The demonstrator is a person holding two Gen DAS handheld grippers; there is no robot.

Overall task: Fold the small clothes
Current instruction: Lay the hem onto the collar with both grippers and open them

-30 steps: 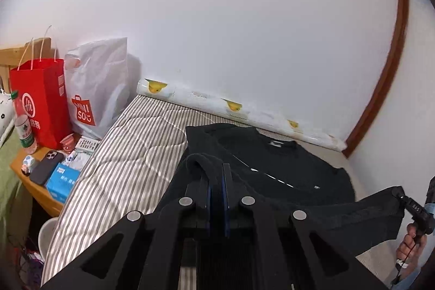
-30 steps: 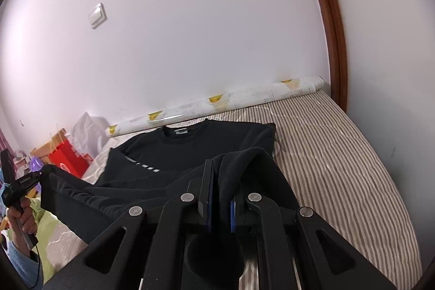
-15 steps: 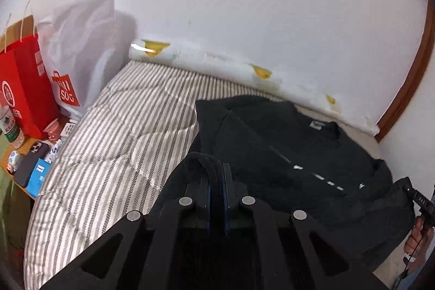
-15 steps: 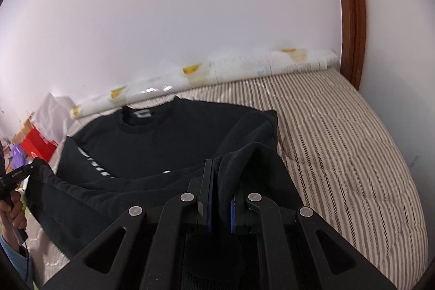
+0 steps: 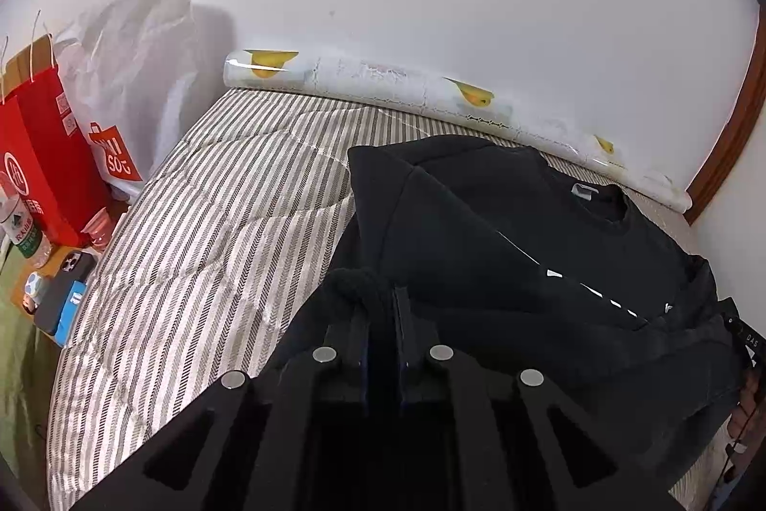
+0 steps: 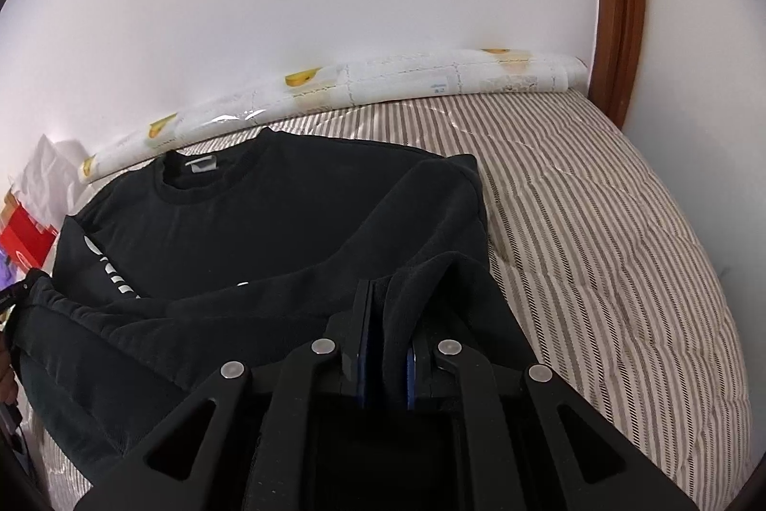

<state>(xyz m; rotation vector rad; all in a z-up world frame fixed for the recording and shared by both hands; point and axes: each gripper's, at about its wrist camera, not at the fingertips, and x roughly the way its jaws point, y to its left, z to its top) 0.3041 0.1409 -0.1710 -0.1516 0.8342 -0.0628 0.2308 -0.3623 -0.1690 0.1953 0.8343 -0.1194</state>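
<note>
Black sweatshirt point(image 5: 502, 233) hem pinched in both my grippers: left gripper point(image 5: 383, 305) clamped on one bunched corner, right gripper point(image 6: 388, 319) clamped on the other. Hem lifted over the body, which lies flat on the striped mattress point(image 6: 598, 233), collar toward the wall.

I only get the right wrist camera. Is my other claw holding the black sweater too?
Observer: Yes. The left claw is shut on a bunched fold of the black sweater.
Child: What's next to the bed over there?
Observer: A low table with a dark phone lying on it.
Child: Anything beside the phone?
Observer: A blue box right against it, and a bottle with a green label farther back.
</note>
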